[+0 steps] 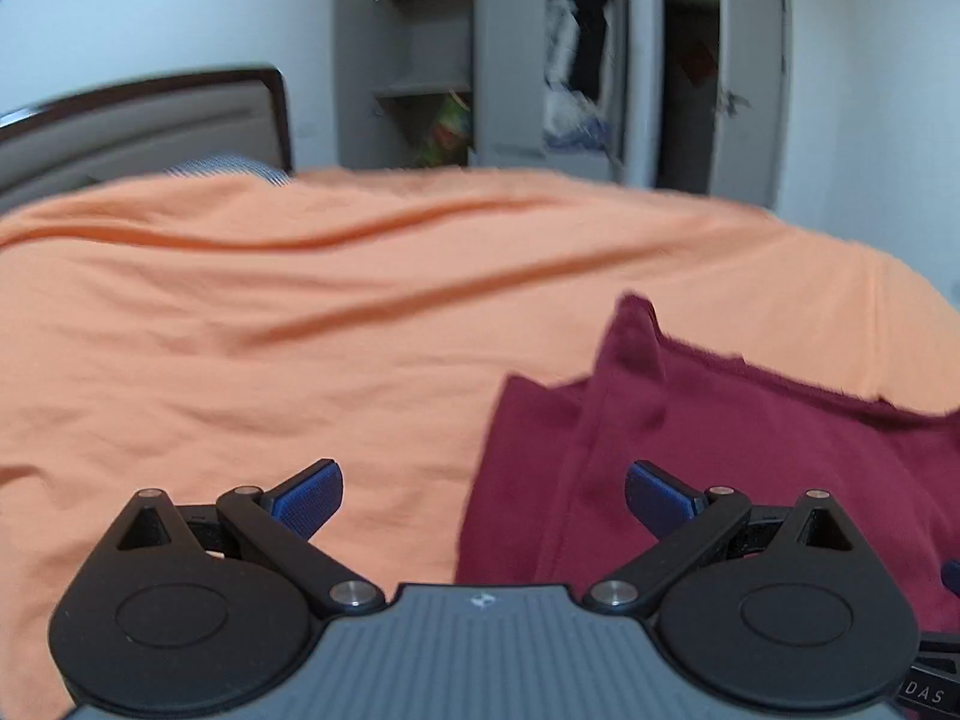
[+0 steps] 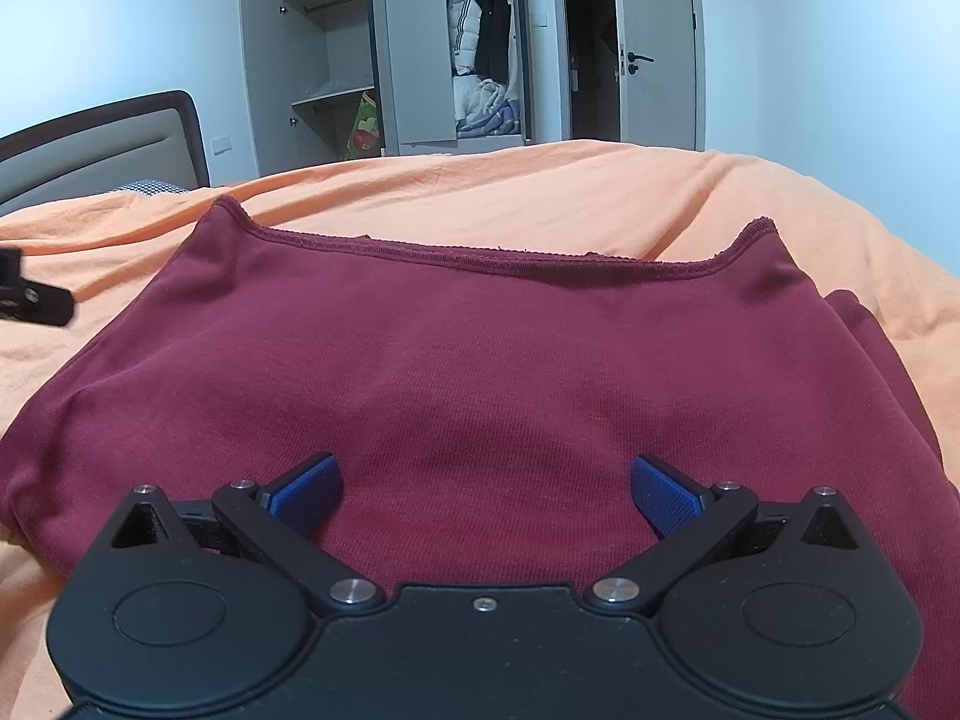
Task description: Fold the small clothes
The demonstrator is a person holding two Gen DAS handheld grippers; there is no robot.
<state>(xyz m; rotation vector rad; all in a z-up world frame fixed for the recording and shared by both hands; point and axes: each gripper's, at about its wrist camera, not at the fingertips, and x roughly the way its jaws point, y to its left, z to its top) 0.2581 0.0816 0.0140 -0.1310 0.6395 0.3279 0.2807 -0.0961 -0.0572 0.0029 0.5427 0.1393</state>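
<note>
A dark red garment lies folded on the orange bed sheet, its stitched hem along the far side. My right gripper hovers over its near part, open, nothing between the blue pads. In the left wrist view the same garment fills the lower right, one corner sticking up. My left gripper is open above the garment's left edge, half over the sheet. A black part of the left gripper shows at the left edge of the right wrist view.
The headboard rises at the far left with a blue patterned pillow beside it. Beyond the bed an open grey wardrobe holds hanging clothes, and a door stands ajar.
</note>
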